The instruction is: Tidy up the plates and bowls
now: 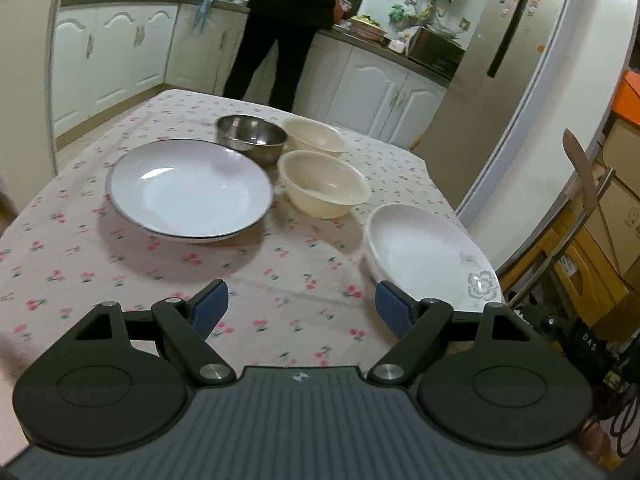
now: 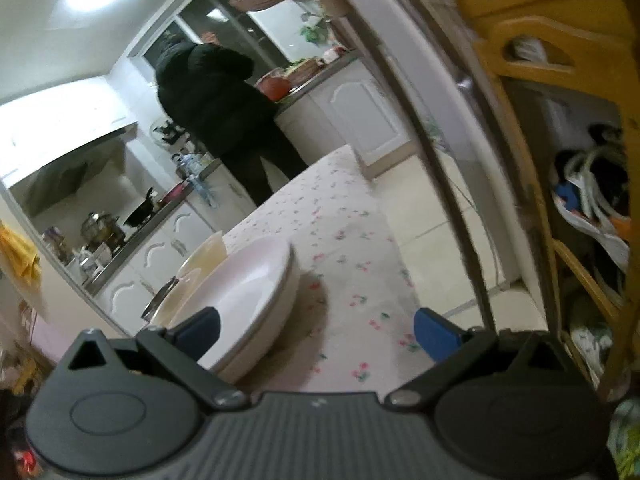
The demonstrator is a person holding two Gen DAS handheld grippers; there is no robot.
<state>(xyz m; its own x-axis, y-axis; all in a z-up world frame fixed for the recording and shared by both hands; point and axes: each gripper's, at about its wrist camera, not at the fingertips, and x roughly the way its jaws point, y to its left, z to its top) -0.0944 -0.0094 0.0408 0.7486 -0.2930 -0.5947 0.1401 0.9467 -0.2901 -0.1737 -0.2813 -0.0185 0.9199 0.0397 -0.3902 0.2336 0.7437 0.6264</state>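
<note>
In the left wrist view a white plate with a dark rim (image 1: 190, 188) lies on the flowered tablecloth (image 1: 280, 280). Behind it stand a steel bowl (image 1: 251, 138) and two cream bowls, one far (image 1: 314, 134) and one near (image 1: 323, 183). A white plate stack with a flower print (image 1: 430, 256) sits at the table's right edge. My left gripper (image 1: 302, 308) is open and empty, above the cloth in front of the dishes. In the right wrist view my right gripper (image 2: 318, 332) is open and empty, its left finger beside the white plate stack (image 2: 248, 296); a cream bowl (image 2: 204, 256) shows behind it.
A person in black (image 1: 288, 28) stands at the kitchen counter (image 1: 392, 50) behind the table. A fridge (image 1: 516, 60) is at the right, with chairs and boxes (image 1: 600, 240) next to the table's right edge. White cabinets (image 1: 112, 52) line the back.
</note>
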